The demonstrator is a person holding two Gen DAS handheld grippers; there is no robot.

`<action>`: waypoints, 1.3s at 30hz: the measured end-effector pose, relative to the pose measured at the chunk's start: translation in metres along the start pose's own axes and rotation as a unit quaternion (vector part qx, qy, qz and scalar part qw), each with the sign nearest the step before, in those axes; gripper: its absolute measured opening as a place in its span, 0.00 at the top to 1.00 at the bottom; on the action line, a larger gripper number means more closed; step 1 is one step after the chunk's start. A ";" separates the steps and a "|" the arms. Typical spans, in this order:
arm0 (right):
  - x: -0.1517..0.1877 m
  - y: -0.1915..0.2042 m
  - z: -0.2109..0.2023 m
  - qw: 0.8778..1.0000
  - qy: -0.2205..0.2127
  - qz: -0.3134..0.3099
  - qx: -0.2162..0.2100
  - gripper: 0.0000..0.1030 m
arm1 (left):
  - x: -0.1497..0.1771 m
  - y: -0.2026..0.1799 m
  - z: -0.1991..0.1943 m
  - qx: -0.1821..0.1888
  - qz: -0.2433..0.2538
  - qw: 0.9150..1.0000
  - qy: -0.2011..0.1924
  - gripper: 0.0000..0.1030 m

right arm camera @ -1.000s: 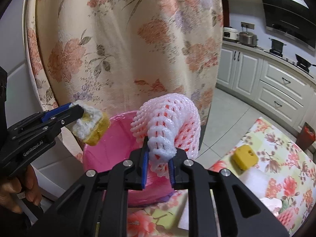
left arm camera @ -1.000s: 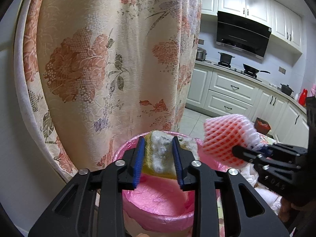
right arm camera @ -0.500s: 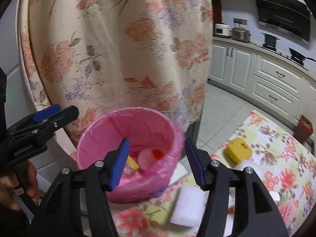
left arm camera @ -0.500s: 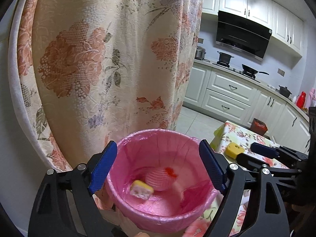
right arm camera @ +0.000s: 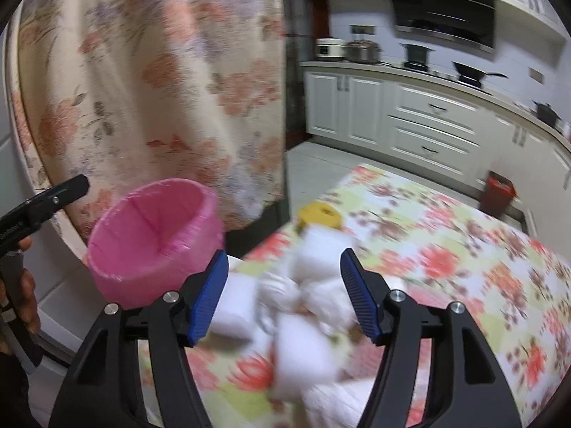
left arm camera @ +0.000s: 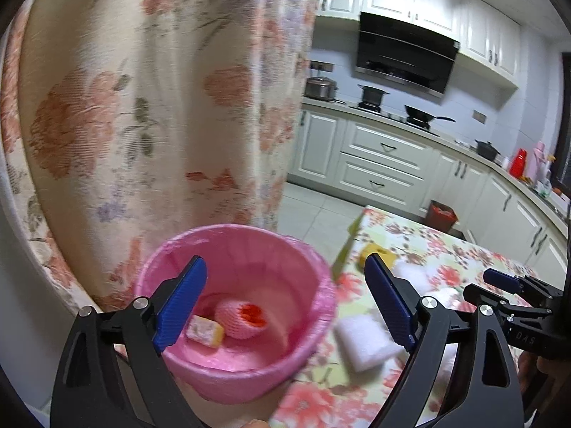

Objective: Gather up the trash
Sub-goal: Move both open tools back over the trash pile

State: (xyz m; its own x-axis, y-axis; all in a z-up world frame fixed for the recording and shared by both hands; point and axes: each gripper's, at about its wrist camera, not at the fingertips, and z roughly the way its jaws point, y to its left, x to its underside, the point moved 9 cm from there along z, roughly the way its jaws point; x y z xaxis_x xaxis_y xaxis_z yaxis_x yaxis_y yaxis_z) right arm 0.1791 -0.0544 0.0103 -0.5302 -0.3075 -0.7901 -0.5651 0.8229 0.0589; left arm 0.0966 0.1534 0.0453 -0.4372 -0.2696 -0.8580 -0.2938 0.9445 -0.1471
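Observation:
The pink-lined bin (left arm camera: 232, 381) holds a pink foam fruit net (left arm camera: 242, 321) and a yellow-and-white sponge (left arm camera: 205, 333). My left gripper (left arm camera: 285, 278) hangs above the bin, its jaws opening wide with nothing between them. My right gripper (right arm camera: 283, 267) hovers over a blurred heap of white foam pieces (right arm camera: 314, 267) on the floral table (right arm camera: 446, 249), jaws opening and gripping nothing. A yellow block (right arm camera: 319, 214) lies behind the heap. The bin (right arm camera: 142, 278) stands at the left in the right wrist view. A white foam block (left arm camera: 364, 342) lies beside the bin.
A flowered curtain (left arm camera: 142, 107) hangs close behind the bin. The right gripper's fingers (left arm camera: 499, 281) show at the right edge, and a hand (right arm camera: 21, 303) holds the left tool. White kitchen cabinets (left arm camera: 382, 164) and a red floor bin (left arm camera: 442, 214) stand beyond the table.
Both grippers opened; the sponge and the foam net dropped into the bin. The right gripper swung right, from above the bin to above the white pieces on the table.

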 end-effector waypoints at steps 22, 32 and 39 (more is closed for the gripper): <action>0.082 -0.136 -0.064 0.993 0.007 0.091 0.075 0.33 | 0.046 -0.142 0.006 0.082 0.085 0.992 0.048 0.19; 0.100 -0.159 -0.069 0.991 0.012 0.109 0.079 0.31 | 0.068 -0.181 0.017 0.107 0.105 0.986 0.075 0.19; 0.110 -0.161 -0.064 0.991 0.021 0.115 0.071 0.30 | 0.093 -0.192 0.032 0.117 0.109 0.981 0.108 0.19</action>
State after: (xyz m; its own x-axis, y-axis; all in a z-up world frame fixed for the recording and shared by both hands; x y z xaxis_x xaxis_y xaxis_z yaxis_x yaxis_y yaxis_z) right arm 0.1714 -0.2508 -0.0474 -0.6627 -0.1213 -0.7390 -0.3330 0.9316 0.1458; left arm 0.1399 -0.0467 -0.0218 -0.6446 -0.0669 -0.7616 0.0183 0.9945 -0.1029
